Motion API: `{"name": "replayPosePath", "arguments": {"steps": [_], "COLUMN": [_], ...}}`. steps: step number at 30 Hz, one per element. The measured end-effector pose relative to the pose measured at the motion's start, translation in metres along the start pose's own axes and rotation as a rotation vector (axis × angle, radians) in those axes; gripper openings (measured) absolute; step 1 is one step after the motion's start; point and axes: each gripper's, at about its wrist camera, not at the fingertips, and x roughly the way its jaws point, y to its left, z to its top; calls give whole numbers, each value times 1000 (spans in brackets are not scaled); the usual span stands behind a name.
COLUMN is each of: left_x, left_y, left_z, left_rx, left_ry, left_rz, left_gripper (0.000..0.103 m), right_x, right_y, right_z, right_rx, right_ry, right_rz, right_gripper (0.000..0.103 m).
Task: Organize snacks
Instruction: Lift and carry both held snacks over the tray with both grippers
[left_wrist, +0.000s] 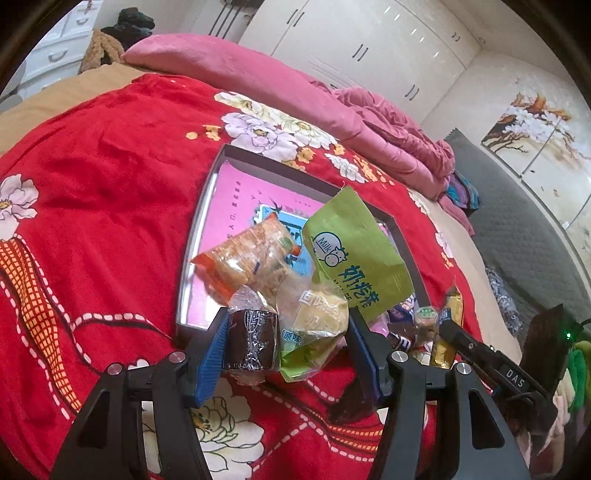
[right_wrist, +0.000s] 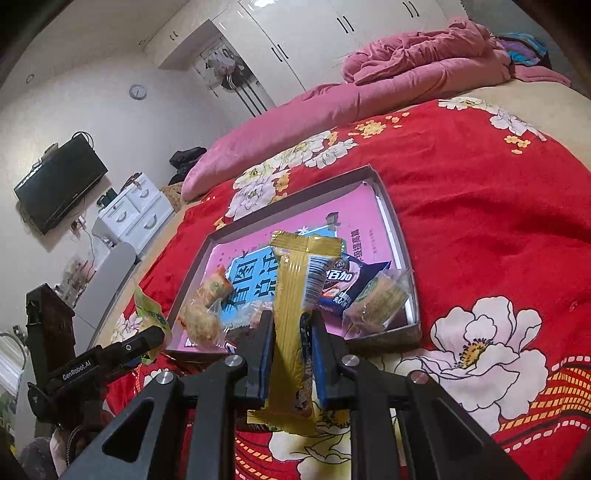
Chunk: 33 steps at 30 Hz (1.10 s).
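Landmark: the shallow box lid (left_wrist: 201, 221) with the pink printed floor lies on the red floral bedspread (left_wrist: 103, 177); all places below are given relative to it.
Left hand-held gripper (left_wrist: 286, 338): it is closed on a loose bunch of packets at the lid's near edge, namely a dark cake in clear wrap (left_wrist: 251, 341), a pale pastry packet (left_wrist: 314, 325) and a green milk-candy pouch (left_wrist: 354, 254) that stands up above them.
Right hand-held gripper (right_wrist: 290, 332): it is clamped on a long gold wafer packet (right_wrist: 295, 295), held upright just over the lid's near rim.
Already inside the lid: an orange cracker pack (left_wrist: 247, 254), a dark blue cookie bag (right_wrist: 351, 280) and a clear biscuit packet (right_wrist: 376, 302) are seen on its floor.
Step judged in hand: the held snacks are to be set down inside the lid.
Advice, left: the bunch is best lowered low over bare pink floor past the cracker pack, since the pouch looks barely pinched and may slip early.
Advice, right: the gold packet should be laid flat along a free strip beside the blue bag.
Risk: soft bedding lets the lid tip if its rim is pressed.
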Motion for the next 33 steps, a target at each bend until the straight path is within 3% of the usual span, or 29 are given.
{"name": "replayPosePath", "arguments": {"steps": [33], "left_x": [4], "left_y": [12], "left_z": [25], "left_rx": [-6], "left_ry": [-29], "left_rz": [61], "left_gripper": [63], "right_x": [9], "right_y": [-4], "right_z": [15], "right_rx": [34], "right_ry": [-49], "right_rz": [4], "right_gripper": [19]}}
